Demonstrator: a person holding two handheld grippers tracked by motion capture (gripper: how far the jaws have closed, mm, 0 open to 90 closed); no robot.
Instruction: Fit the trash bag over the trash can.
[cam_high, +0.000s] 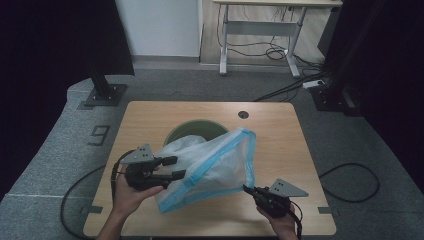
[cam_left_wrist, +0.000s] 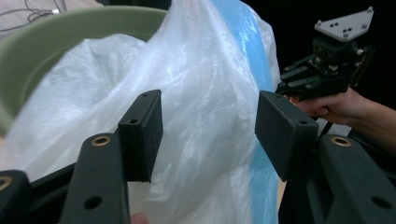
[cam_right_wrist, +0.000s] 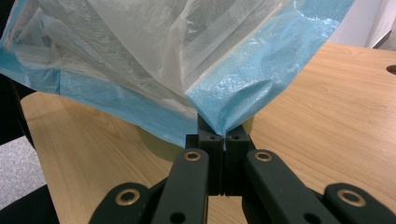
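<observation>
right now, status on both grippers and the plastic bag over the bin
Right gripper shut on blue hem of clear plastic bin bag. Left gripper open, bag film between jaws, unpinched. Bag partly in round green bin, not yet over rim.

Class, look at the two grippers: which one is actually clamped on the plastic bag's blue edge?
The right gripper: its fingers are pressed together on the plastic bag's blue edge. The left gripper's fingers stand apart, with the bag between them unpinched.

The left gripper (cam_high: 172, 168) lies level in the person's left hand (cam_high: 131, 196), pointing toward the right side, its jaws standing apart with the pads pressing on nothing. The right gripper (cam_high: 247, 188), in the right hand (cam_high: 281, 222) at the near edge, points leftward with its jaws clamped together on a thin blue bag edge (cam_right_wrist: 233, 112).
</observation>
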